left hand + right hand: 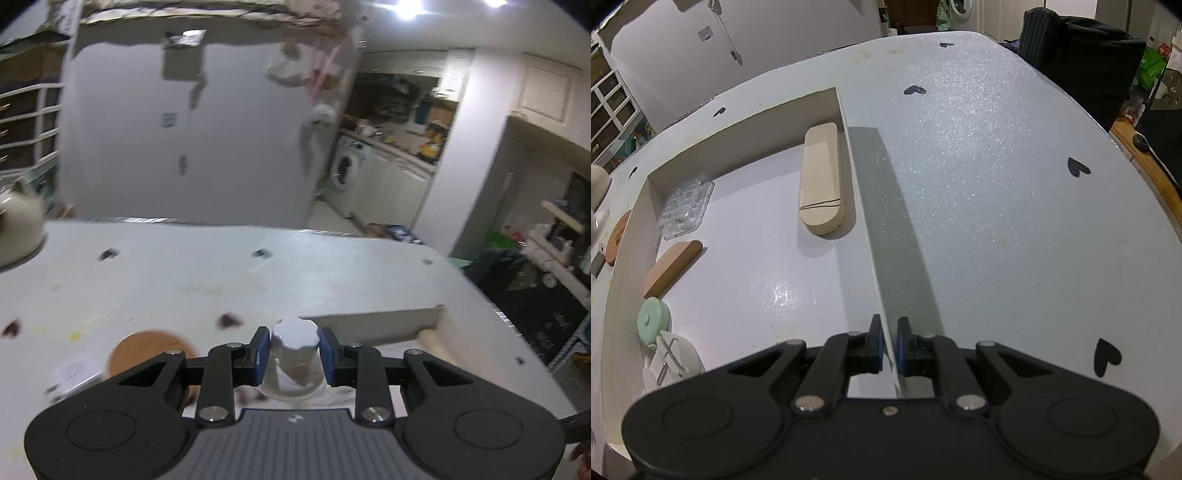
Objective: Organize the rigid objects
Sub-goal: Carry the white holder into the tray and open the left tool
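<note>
In the left wrist view my left gripper (294, 352) is shut on a small white bottle with a scalloped cap (295, 332), held upright above the table; its blue pads press on the neck from both sides. A shallow white box stands just beyond, with its wall (373, 325) in sight. In the right wrist view my right gripper (890, 347) is shut on the thin right wall of that box (738, 147). Inside lie a beige oblong case (822, 177), a clear plastic case (687, 206), a brown wooden piece (672, 267), a mint round item (653, 323) and a white item (670, 362).
The white table (997, 184) carries black heart stickers. A round cork coaster (147, 350) lies left of the bottle and a cream teapot (18, 229) stands at the far left edge. Past the table are a white door, a washing machine and a dark chair (1078, 55).
</note>
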### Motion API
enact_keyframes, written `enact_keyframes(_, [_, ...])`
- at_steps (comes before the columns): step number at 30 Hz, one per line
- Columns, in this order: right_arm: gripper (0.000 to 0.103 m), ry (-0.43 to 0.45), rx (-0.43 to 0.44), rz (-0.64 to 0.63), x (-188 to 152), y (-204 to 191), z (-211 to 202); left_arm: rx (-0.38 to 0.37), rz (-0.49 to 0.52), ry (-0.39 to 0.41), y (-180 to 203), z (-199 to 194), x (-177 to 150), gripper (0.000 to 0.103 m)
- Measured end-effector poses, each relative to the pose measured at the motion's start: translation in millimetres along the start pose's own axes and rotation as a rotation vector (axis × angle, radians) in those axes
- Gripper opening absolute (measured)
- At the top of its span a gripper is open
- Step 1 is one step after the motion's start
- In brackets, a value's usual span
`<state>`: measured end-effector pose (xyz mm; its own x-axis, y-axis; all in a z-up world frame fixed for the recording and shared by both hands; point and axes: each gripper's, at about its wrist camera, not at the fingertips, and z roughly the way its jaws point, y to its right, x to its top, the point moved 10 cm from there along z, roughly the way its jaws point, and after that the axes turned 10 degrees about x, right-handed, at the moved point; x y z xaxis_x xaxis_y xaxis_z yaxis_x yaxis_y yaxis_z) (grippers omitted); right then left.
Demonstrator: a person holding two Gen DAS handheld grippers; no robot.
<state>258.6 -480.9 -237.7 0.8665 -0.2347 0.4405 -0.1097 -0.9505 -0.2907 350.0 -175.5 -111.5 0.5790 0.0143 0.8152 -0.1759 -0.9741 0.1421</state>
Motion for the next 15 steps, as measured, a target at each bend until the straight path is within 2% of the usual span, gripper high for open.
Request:
enact_keyframes(8, [0.008,-0.031,0.003,-0.024,3,-1,2,-0.143,0.120,-0.007,74,28,11,0.031])
enact_keyframes(15, [0.008,-0.035,0.007,-0.021,3,-1,3,-0.241,0.186,-0.100,124,70,0,0.031])
